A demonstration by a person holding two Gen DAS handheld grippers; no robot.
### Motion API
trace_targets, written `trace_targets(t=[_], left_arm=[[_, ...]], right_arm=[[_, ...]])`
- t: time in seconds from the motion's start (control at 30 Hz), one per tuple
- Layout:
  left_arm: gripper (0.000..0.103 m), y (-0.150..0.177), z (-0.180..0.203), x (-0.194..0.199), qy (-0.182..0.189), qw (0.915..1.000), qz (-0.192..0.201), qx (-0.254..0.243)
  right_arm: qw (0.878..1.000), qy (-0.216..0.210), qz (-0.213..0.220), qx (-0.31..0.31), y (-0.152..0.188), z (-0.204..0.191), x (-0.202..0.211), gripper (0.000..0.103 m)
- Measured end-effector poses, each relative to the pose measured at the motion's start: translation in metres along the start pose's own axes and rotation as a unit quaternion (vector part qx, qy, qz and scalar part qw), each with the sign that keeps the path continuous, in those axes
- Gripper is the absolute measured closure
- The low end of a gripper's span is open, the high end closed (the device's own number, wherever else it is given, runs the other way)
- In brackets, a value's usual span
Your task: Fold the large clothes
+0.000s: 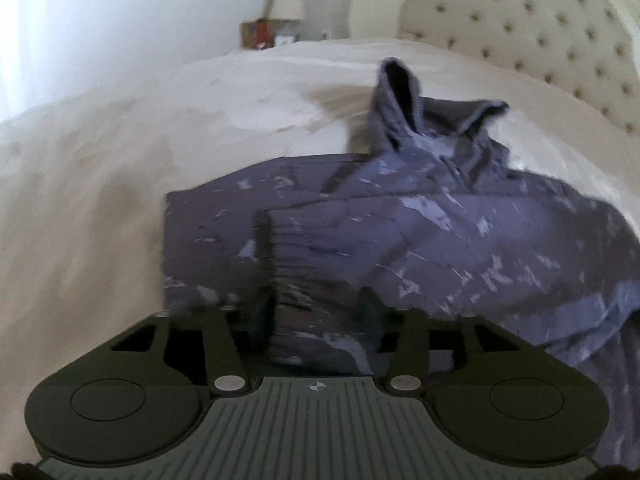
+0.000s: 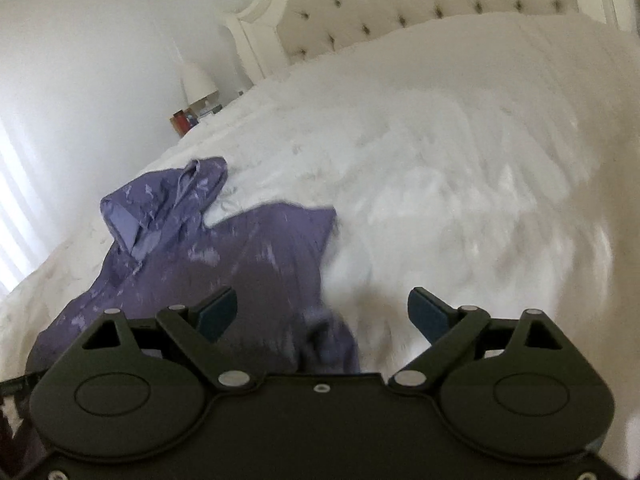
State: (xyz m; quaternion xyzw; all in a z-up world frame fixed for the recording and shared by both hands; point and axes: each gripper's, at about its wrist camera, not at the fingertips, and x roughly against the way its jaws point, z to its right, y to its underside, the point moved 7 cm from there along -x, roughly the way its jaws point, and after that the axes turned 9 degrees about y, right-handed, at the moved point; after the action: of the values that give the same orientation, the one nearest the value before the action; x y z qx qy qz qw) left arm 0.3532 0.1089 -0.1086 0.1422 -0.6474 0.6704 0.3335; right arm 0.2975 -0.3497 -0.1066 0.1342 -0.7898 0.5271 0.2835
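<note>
A purple hoodie (image 1: 400,232) with pale blotches lies partly folded on the white bed, its hood standing up at the far end. My left gripper (image 1: 316,308) is open just above the near edge, with a sleeve cuff lying between its fingers. The hoodie also shows in the right wrist view (image 2: 248,256), at the left. My right gripper (image 2: 324,312) is open wide and empty, over the hoodie's right edge and the bedding.
White quilted bedding (image 2: 460,180) covers the bed. A tufted cream headboard (image 1: 540,36) stands at the far end. A nightstand with a lamp (image 2: 198,80) and small items (image 1: 264,32) sits beside the bed at the far left.
</note>
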Motion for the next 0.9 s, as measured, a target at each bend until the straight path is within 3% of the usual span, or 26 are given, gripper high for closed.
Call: trace_targets(t=[0.1,0.27,0.43,0.63,0.77,0.9], left_arm=[[0.044,0.005,0.006,0.0,-0.004,0.9997,0.011,-0.021],[0.04,0.008,0.002,0.002,0.021,0.9993,0.03,-0.005],[0.037,0.008,0.003,0.002,0.027,0.999,0.034,-0.006],[0.036,0.007,0.004,0.0,0.03,0.9988,0.038,-0.005],[0.034,0.008,0.004,0.0,0.032,0.9987,0.038,-0.004],[0.029,0.006,0.005,0.001,0.041,0.9987,0.031,-0.005]], right_arm=[[0.999,0.021,-0.004,0.028,-0.011,-0.003,-0.019,0.01],[0.992,0.078,-0.061,0.072,0.014,0.016,-0.047,0.01],[0.99,0.082,-0.069,0.086,0.019,0.023,-0.043,0.01],[0.994,0.058,-0.034,0.091,-0.003,0.009,-0.035,0.01],[0.989,0.077,-0.06,0.113,-0.001,0.007,-0.063,0.009],[0.988,0.088,-0.084,0.093,0.006,0.02,-0.072,0.004]])
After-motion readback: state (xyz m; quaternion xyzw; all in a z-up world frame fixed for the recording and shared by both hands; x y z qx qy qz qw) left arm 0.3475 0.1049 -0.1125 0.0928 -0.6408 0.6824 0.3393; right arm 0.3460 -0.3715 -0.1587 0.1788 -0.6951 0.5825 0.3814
